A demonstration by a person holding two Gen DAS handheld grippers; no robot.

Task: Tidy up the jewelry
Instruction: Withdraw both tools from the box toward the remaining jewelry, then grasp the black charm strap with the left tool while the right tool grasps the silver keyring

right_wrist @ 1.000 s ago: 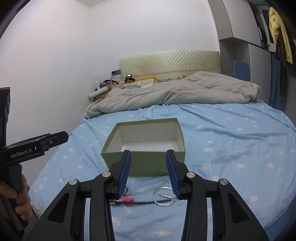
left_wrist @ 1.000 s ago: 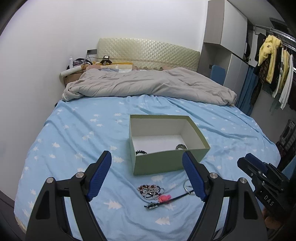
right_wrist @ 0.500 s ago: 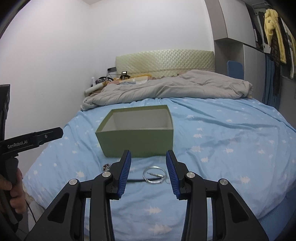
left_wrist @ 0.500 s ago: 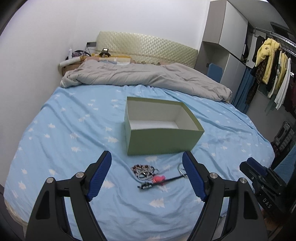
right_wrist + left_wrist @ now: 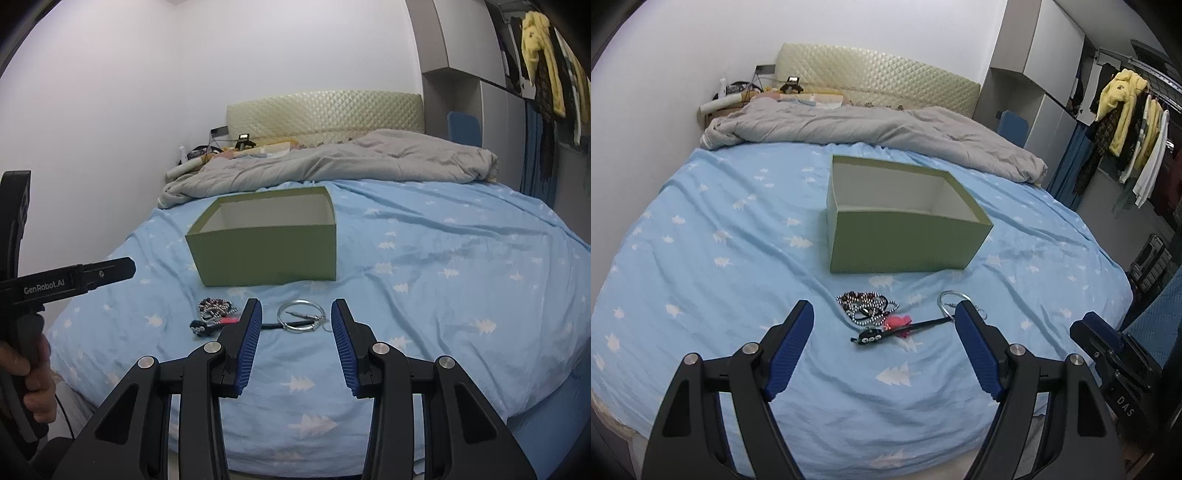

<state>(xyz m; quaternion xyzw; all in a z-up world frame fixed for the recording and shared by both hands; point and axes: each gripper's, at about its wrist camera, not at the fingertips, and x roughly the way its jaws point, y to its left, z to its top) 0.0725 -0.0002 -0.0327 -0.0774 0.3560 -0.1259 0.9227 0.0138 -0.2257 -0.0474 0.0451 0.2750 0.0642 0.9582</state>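
Thin silver wire hoop (image 5: 301,316) on soft blue bedsheet (image 5: 424,295): light, springy, slippery. I'd pinch its rim. Right gripper (image 5: 296,341) and left gripper (image 5: 884,349) both open, empty.

On the bed (image 5: 701,258) an open box (image 5: 905,243) sits mid-mattress, with a rumpled duvet (image 5: 871,129) behind it against the headboard (image 5: 879,85). Before the box lie a bead necklace (image 5: 866,306) to the left, a ring bangle (image 5: 301,315) to the right, and a strap (image 5: 901,328) between them.
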